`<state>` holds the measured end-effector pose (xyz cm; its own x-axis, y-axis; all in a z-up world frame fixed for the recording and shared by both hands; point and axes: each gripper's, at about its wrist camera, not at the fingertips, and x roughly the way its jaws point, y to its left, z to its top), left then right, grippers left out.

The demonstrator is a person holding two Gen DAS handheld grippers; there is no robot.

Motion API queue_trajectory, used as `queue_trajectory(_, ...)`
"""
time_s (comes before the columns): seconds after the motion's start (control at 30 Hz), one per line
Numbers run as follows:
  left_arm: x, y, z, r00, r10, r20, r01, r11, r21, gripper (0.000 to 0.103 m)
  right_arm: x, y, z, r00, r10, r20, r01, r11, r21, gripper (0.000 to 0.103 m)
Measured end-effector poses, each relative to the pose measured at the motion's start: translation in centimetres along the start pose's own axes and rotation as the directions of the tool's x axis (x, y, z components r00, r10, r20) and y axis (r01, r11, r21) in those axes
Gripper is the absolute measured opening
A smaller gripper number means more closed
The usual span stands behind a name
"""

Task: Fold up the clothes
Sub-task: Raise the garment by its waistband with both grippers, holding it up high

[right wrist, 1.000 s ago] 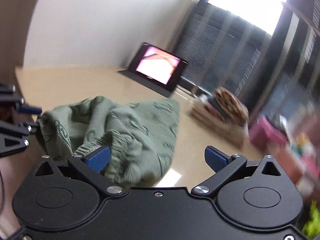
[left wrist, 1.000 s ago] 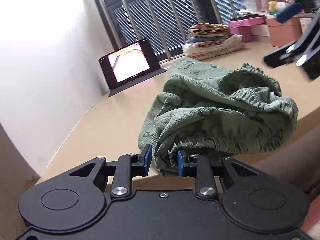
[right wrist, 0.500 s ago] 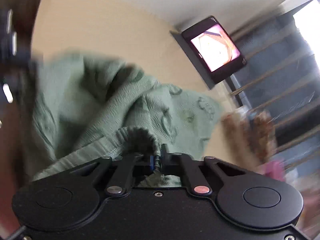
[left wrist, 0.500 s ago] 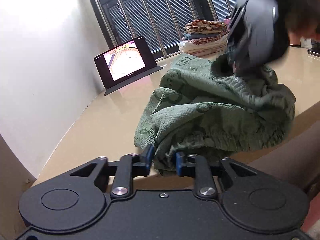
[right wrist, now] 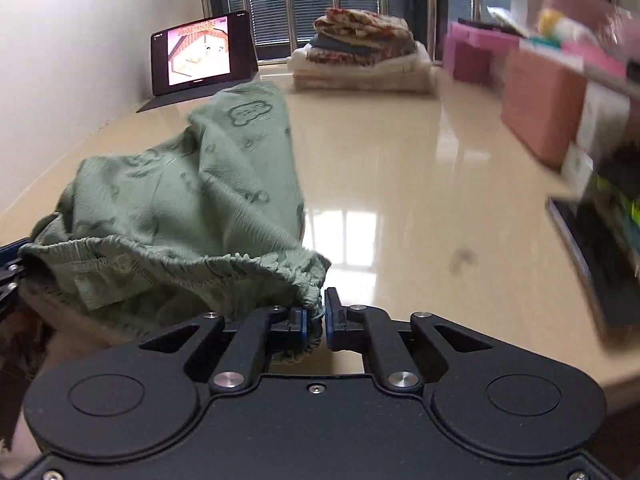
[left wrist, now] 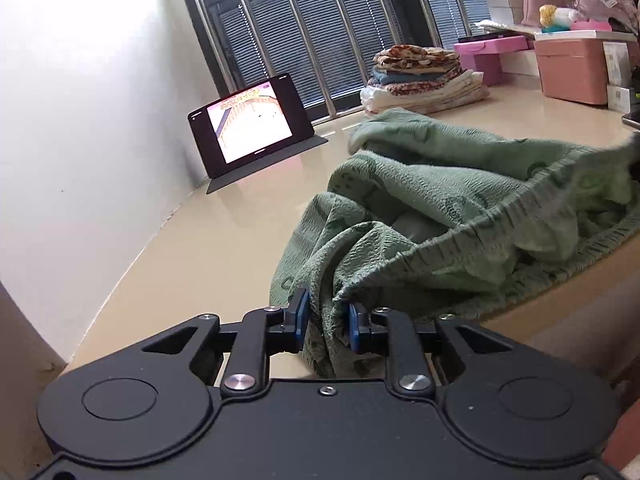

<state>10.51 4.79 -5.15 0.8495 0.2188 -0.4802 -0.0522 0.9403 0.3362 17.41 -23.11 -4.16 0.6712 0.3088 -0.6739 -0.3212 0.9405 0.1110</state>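
A green textured garment (left wrist: 460, 216) with a gathered elastic waistband lies bunched at the near edge of the beige worktop (left wrist: 208, 248), partly hanging over that edge, and is stretched between the two tools. The left hand-held gripper (left wrist: 326, 322) is clamped on a thick fold of the garment's near-left end, the cloth filling the gap between its blue pads (left wrist: 303, 312). The right hand-held gripper (right wrist: 316, 322) pinches the puckered end of the waistband (right wrist: 224, 264), which runs from there leftwards to the left tool at the frame edge; its jaws have just eased slightly wider, yet the fabric is caught between the pads. In the right wrist view the rest of the garment rises ahead and to the left of that hand-held gripper, its far flap showing outline prints. Farther ahead of both hand-held grippers, a tablet (left wrist: 250, 122) stands propped with a lit screen against the white wall, and to its right a stack of folded clothes (right wrist: 360, 54) sits before the barred, blinded window. Well off to the right of the right hand-held gripper stand pink boxes (right wrist: 540, 116), blurred in that view.
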Motion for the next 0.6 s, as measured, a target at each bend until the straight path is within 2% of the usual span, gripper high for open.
queue_trajectory(0.03, -0.1, 0.1, -0.1, 1.000, 0.008, -0.006, -0.008, 1.000, -0.001, 0.029, -0.4, 0.0, -0.4, 1.000, 0.005, 0.006, -0.005, 1.000, 0.006, 0.026)
queue_trajectory(0.07, -0.3, 0.1, -0.1, 1.000, 0.018, -0.013, -0.018, 1.000, -0.002, 0.044, -0.6, 0.2, -0.4, 1.000, -0.002, 0.018, 0.002, 1.000, -0.008, 0.041)
queue_trajectory(0.1, -0.5, 0.2, -0.2, 1.000, 0.029, -0.010, -0.029, 1.000, 0.001, 0.058, -0.8, 0.6, -0.3, 0.999, -0.014, 0.029, 0.015, 0.999, -0.043, 0.047)
queue_trajectory(0.13, -0.8, 0.3, -0.3, 0.999, 0.040, -0.006, -0.040, 0.999, 0.003, 0.063, -0.9, 1.0, -0.1, 0.999, -0.026, 0.039, 0.029, 0.997, -0.078, 0.048)
queue_trajectory(0.17, -1.1, 0.3, -0.4, 0.999, 0.049, -0.002, -0.049, 0.999, 0.008, 0.067, -1.1, 1.3, 0.1, 0.998, -0.037, 0.051, 0.042, 0.993, -0.113, 0.052)
queue_trajectory(0.23, -1.5, 0.2, -0.6, 0.998, 0.067, -0.002, -0.067, 0.997, 0.024, 0.068, -1.2, 2.4, 0.1, 0.995, -0.066, 0.069, 0.078, 0.979, -0.191, 0.063)
queue_trajectory(0.3, -1.7, -0.1, -0.7, 0.996, 0.093, 0.000, -0.093, 0.995, 0.040, 0.073, -1.1, 3.4, 0.1, 0.990, -0.098, 0.099, 0.121, 0.956, -0.266, 0.075)
queue_trajectory(0.4, -2.0, -0.6, -1.0, 0.990, 0.143, 0.014, -0.143, 0.988, 0.052, 0.080, -0.6, 4.7, -0.3, 0.974, -0.162, 0.158, 0.207, 0.920, -0.332, 0.081)
queue_trajectory(0.47, -2.1, -0.8, -1.0, 0.987, 0.162, 0.024, -0.163, 0.985, 0.052, 0.080, -0.3, 5.5, -0.6, 0.956, -0.214, 0.199, 0.274, 0.893, -0.357, 0.081)
queue_trajectory(0.5, -2.2, -0.9, -1.0, 0.985, 0.170, 0.032, -0.172, 0.984, 0.051, 0.080, -0.1, 5.9, -0.9, 0.940, -0.255, 0.228, 0.326, 0.872, -0.365, 0.081)
queue_trajectory(0.57, -2.5, -0.9, -0.9, 0.980, 0.194, 0.050, -0.197, 0.979, 0.049, 0.080, 0.0, 6.9, -1.5, 0.889, -0.322, 0.325, 0.437, 0.808, -0.395, 0.081)
queue_trajectory(0.6, -2.6, -0.9, -0.8, 0.977, 0.207, 0.059, -0.209, 0.977, 0.048, 0.080, 0.1, 7.3, -1.8, 0.873, -0.325, 0.363, 0.464, 0.782, -0.416, 0.081)
